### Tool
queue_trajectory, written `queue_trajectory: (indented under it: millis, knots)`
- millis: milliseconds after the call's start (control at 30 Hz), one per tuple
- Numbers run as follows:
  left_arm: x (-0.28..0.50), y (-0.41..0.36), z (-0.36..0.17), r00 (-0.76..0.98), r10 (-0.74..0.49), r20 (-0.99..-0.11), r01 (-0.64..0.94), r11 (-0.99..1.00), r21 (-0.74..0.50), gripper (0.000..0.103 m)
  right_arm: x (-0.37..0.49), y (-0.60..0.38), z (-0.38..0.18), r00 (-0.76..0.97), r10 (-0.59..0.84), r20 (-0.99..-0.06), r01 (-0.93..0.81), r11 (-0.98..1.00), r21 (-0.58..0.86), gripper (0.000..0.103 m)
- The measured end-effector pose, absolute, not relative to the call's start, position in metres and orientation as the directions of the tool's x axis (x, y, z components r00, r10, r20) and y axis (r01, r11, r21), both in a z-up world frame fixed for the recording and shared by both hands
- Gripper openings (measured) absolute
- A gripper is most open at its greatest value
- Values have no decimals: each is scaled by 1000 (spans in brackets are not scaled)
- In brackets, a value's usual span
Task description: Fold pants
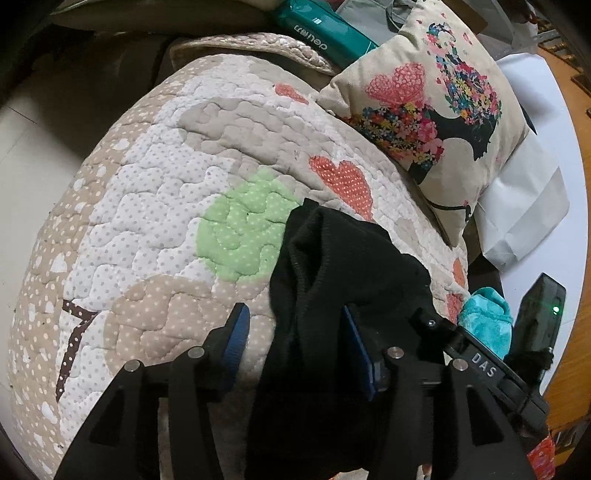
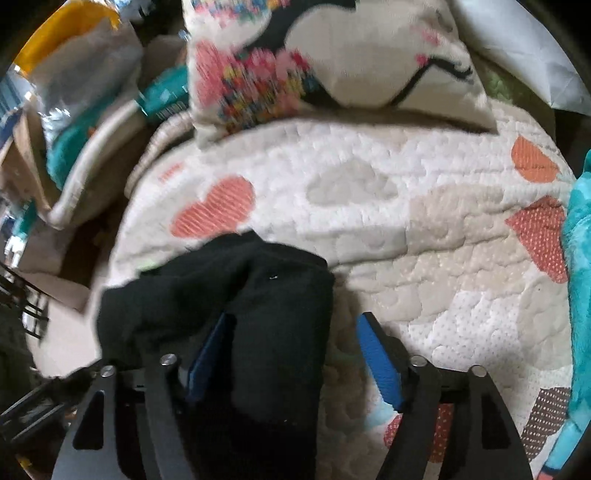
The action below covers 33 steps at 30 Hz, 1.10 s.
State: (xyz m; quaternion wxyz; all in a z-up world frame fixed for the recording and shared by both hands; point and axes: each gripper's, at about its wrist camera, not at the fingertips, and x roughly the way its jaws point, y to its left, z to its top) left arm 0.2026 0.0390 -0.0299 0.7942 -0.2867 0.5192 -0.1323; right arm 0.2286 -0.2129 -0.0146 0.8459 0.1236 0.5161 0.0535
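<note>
The black pants (image 1: 332,280) lie bunched on a quilted bedspread (image 1: 155,206). In the left wrist view my left gripper (image 1: 295,325) has its jaws spread, with black cloth draped between the blue pads and over the right finger (image 1: 356,350). In the right wrist view the pants (image 2: 258,295) sit between the spread jaws of my right gripper (image 2: 295,332), lying over the left pad (image 2: 210,354); the right pad (image 2: 380,362) is bare. Neither gripper pinches the cloth.
A floral cushion (image 1: 424,110) lies at the far side of the bed, also in the right wrist view (image 2: 332,59). A teal plush cloth (image 1: 487,317) and the other gripper's body (image 1: 539,317) are at right. A teal package (image 1: 325,29) and white pillow (image 1: 524,206) lie behind.
</note>
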Motion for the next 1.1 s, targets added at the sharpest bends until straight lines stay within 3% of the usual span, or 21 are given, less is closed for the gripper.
queue_trajectory:
  millis: [333, 467, 567, 667, 900, 1100]
  knots:
    - [202, 44, -31, 416, -532, -737, -97, 780, -618, 52, 132, -225, 27, 543, 325, -775, -55, 934, 353, 78]
    - [201, 44, -31, 418, -532, -736, -91, 782, -617, 53, 102, -216, 2, 508, 299, -808, -61, 948, 312, 87]
    - [199, 44, -30, 418, -528, -739, -82, 788, -610, 53, 108, -222, -22, 453, 336, -826, 17, 923, 385, 93]
    - [198, 46, -26, 414, -527, -742, -84, 790, -608, 55, 110, -231, -17, 462, 373, -805, 57, 893, 446, 93]
    - [184, 72, -4, 455, -460, -762, -134, 811, -570, 56, 75, -234, 40, 593, 295, -750, -24, 937, 349, 93]
    - [145, 108, 0, 481, -386, -788, -216, 818, -533, 56, 39, -217, 45, 615, 256, -746, -87, 962, 258, 93]
